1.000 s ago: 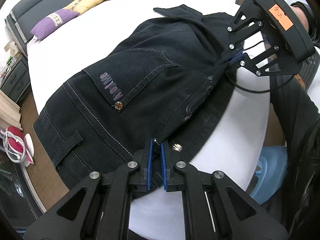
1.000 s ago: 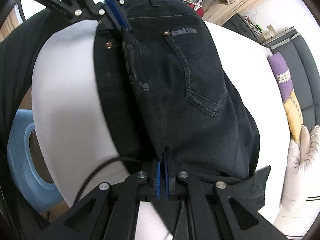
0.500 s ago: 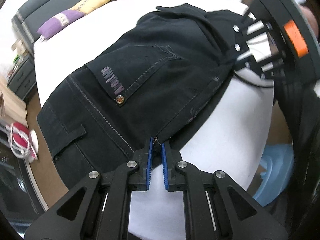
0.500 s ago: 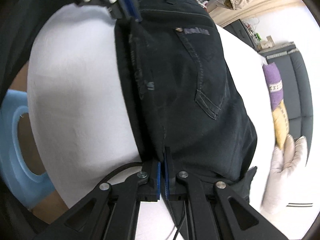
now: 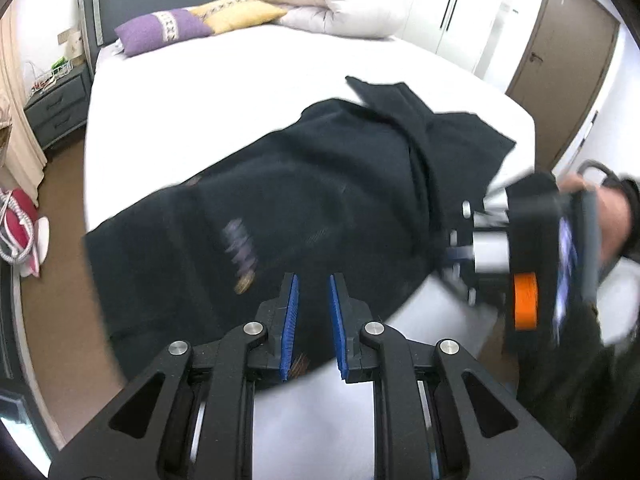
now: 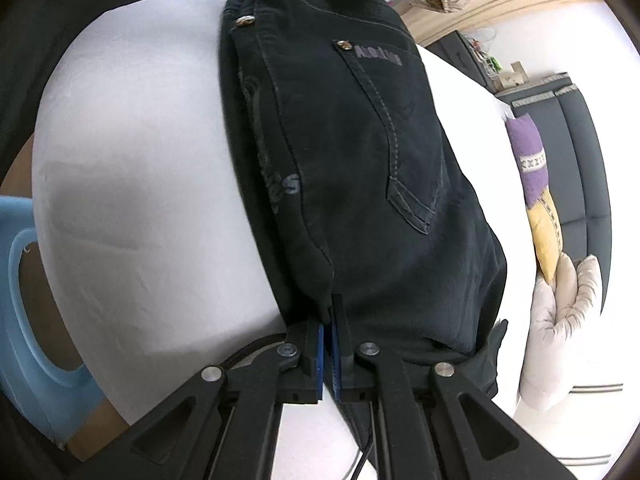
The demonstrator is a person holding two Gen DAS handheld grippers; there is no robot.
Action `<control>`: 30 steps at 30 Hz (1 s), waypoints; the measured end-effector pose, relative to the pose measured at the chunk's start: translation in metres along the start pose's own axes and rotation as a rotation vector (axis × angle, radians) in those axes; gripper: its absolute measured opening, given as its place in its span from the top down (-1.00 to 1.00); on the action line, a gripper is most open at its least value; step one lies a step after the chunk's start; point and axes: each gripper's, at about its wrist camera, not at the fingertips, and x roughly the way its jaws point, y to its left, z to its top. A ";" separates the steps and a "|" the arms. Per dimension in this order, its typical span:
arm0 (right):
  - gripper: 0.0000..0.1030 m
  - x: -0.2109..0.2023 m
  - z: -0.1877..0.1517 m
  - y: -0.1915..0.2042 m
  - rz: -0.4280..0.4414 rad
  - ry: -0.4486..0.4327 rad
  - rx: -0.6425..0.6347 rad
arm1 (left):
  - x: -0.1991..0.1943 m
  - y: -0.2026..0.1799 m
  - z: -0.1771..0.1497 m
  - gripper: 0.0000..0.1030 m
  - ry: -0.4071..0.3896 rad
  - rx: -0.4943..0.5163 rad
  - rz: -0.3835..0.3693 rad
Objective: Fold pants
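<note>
My left gripper (image 5: 313, 320): jaws just been opening, blue pads apart, nothing pinched, hovering over waistband end of pants (image 5: 320, 200). My right gripper (image 6: 329, 344): pads together, clamped on fabric fold at seam. Black pants lie folded lengthwise on white bed (image 5: 240, 64), back pocket up. Pillows (image 5: 164, 32) and duvet (image 5: 340, 4) at headboard.

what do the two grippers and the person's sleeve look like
Both the left gripper and the right gripper are black, angular frames with silver screws and blue ribbed pads. The right one carries an orange tag. The sleeve is dark.
</note>
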 end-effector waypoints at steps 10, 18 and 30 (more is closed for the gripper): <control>-0.39 -0.035 -0.032 -0.031 -0.012 -0.112 0.379 | 0.092 -0.013 0.004 0.71 0.127 -0.085 0.052; -0.33 -0.049 -0.140 -0.175 0.339 -0.250 1.158 | 0.104 -0.010 0.002 0.71 0.113 -0.114 0.062; -0.33 0.129 -0.136 -0.350 0.151 0.056 1.514 | 0.100 -0.004 -0.014 0.71 0.107 -0.137 0.077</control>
